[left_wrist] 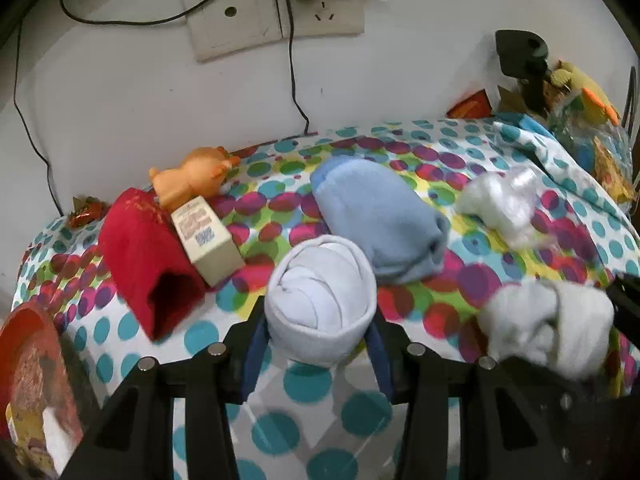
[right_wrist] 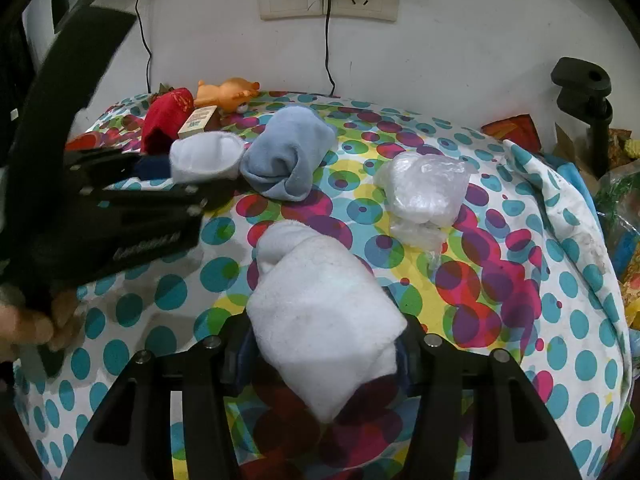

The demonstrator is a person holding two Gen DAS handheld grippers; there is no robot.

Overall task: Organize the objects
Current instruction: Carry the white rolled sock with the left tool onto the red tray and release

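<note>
- Rolled white sock (left_wrist: 320,308) sits in the lower middle of the left wrist view, between the blue pads of the left tongs (left_wrist: 318,344). The pads touch both sides of the roll, so the tongs are half closed and gripping it.
- Fluffy white sock bundle (right_wrist: 324,320) fills the lower middle of the right wrist view. The right tongs (right_wrist: 324,356) are partly closed on its near end; the far end lies toward the spotted cloth (right_wrist: 500,380).
- To do this step well, I would keep each squeeze gentle and even. Both things are soft, and too much force will deform the roll and let it slip out sideways.
- The left roll is held near its lower edge, I judge. A deeper hold would be safer before lifting it.
- Just behind the left roll lies a light blue sock (left_wrist: 380,220), almost touching it. Lift straight up first, so that the blue one is not dragged.
- In the middle left of the left view stand a red sock (left_wrist: 148,264) and a small cream box (left_wrist: 208,240) leaning on it; an orange toy (left_wrist: 192,180) is behind them. A clear plastic bag (right_wrist: 424,192) lies in the upper right of the right view.
- The two tongs are near each other, so move one at a time to avoid a collision.
</note>
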